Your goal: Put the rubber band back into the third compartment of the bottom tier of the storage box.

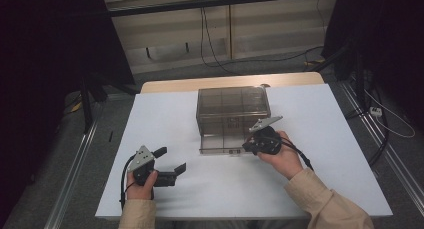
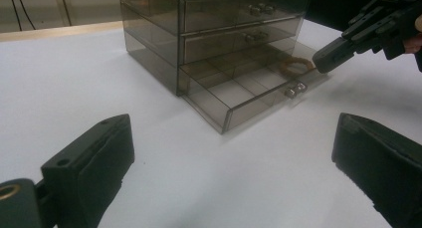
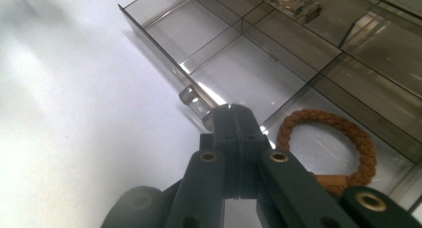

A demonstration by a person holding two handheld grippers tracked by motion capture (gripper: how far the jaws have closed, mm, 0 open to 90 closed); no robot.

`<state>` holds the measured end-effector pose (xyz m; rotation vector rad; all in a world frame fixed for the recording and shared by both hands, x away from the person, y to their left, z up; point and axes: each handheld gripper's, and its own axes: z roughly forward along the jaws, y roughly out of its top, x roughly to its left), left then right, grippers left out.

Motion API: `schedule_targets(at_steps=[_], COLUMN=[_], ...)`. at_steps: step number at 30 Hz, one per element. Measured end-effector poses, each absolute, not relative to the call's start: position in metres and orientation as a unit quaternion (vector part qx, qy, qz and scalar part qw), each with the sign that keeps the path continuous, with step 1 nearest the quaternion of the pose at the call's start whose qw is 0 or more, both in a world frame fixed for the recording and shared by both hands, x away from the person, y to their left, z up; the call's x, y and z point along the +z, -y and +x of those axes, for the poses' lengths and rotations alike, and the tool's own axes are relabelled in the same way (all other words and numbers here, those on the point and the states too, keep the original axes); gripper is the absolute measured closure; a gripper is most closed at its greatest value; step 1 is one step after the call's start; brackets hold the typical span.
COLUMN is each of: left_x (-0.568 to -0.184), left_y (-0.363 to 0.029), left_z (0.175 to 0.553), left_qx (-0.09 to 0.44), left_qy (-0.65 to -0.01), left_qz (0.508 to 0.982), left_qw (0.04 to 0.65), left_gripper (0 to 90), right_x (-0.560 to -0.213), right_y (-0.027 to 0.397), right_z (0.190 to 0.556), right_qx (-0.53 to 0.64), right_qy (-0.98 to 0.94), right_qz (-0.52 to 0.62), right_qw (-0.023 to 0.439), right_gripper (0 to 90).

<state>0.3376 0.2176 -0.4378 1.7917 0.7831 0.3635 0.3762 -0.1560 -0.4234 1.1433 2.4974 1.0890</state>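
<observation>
right gripper [image 3: 232, 119] jaws closed at drawer [image 3: 278, 54] knob [image 3: 189, 95]

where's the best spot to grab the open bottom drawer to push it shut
Take the paired knobs on the drawer front, coming from the table side facing the organizer. They stick out from the flat clear panel, the one part jaws can close around. The shut right gripper is already at that front edge, beside the brown ring lying inside.
</observation>
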Motion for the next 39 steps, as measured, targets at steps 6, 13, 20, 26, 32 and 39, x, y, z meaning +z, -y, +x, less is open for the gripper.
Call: schedule_targets(at_steps=[6,13,20,26,32,39], left_x=[-0.438,-0.438,-0.438,-0.438,-0.438,-0.437], left_y=[-0.217,-0.217,-0.218,-0.217,-0.218,-0.218], left_z=[0.337,0.337,0.337,0.338,0.337,0.337], left_qx=[0.152,0.152,0.152,0.153,0.153,0.152], left_qy=[-0.33,-0.331,-0.331,-0.33,-0.331,-0.331], left_qz=[0.755,0.754,0.753,0.755,0.754,0.753], left_qw=[0.545,0.547,0.547,0.546,0.547,0.548], left_gripper=[3.1,3.1,3.1,3.1,3.1,3.1], right_x=[-0.426,-0.43,-0.433,-0.433,-0.434,-0.436], right_y=[0.153,0.149,0.147,0.148,0.147,0.145], right_z=[0.375,0.374,0.374,0.374,0.375,0.375], right_qx=[0.363,0.362,0.354,0.35,0.349,0.344], right_qy=[-0.846,-0.848,-0.853,-0.855,-0.855,-0.857], right_qz=[0.38,0.378,0.375,0.374,0.374,0.375], right_qw=[0.091,0.082,0.084,0.085,0.085,0.084], right_gripper=[90.0,90.0,90.0,90.0,90.0,90.0])
